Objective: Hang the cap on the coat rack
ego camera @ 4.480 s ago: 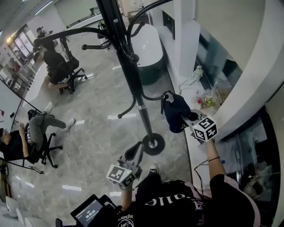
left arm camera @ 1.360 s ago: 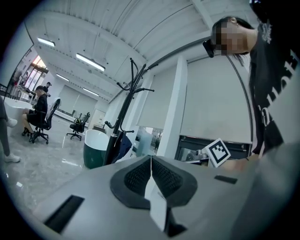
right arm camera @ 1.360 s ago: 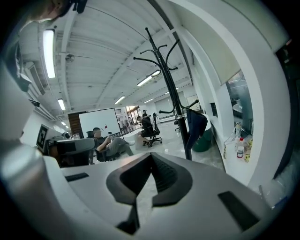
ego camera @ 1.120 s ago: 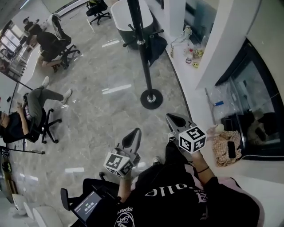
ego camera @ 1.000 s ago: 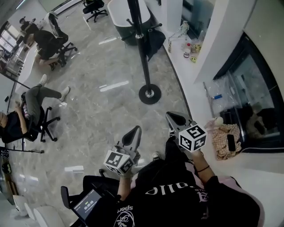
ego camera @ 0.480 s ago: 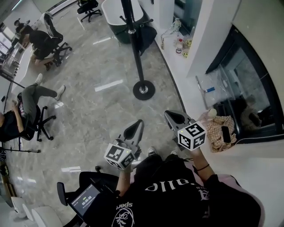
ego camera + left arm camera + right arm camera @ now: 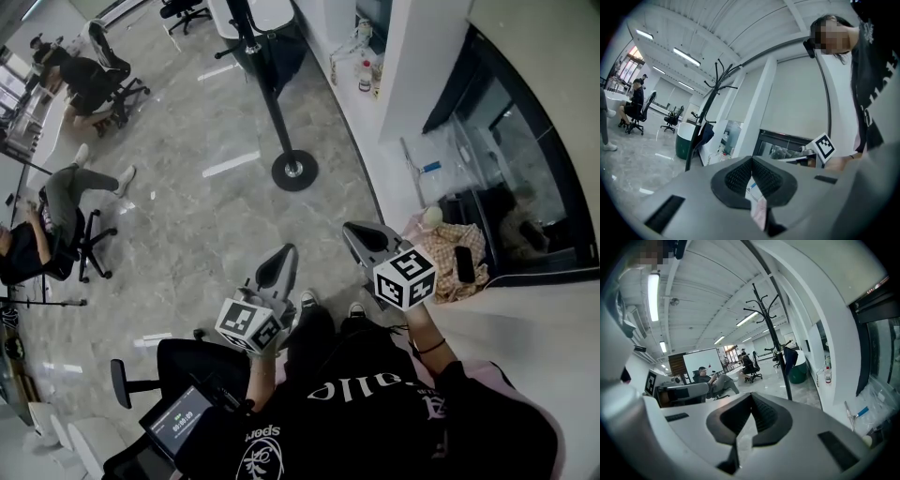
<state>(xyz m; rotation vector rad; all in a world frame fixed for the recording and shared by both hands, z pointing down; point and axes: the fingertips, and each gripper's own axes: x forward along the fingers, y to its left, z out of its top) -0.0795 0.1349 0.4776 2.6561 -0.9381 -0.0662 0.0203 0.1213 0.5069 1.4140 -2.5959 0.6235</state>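
You stand in a long open office with white walls and strip lights. A pale, glossy stone floor [image 7: 206, 216] runs ahead of you. People sit on office chairs [image 7: 89, 258] well off to your left, and a white ledge [image 7: 375, 155] curves along your right with a checked cloth [image 7: 459, 267] at its near end.

The coat rack [image 7: 272, 103] is straight ahead, well apart from you. It stands upright on a round base [image 7: 293, 170], so its long axis runs from floor to ceiling. The dark cap [image 7: 789, 361] hangs from a low hook just beside the pole, on the ledge side. It droops straight down and touches nothing else that you can see. From how it lies, the hanging looks done.

Your left gripper [image 7: 279, 265] and right gripper [image 7: 366, 236] are low in front of your body, both pointing forward toward the rack. The rack's base is roughly between their lines. Neither is clearly nearer, though the right one is on the cap's side, so any further reach would probably fall to it.

Both grippers have their jaws pressed together at the tips and hold nothing.
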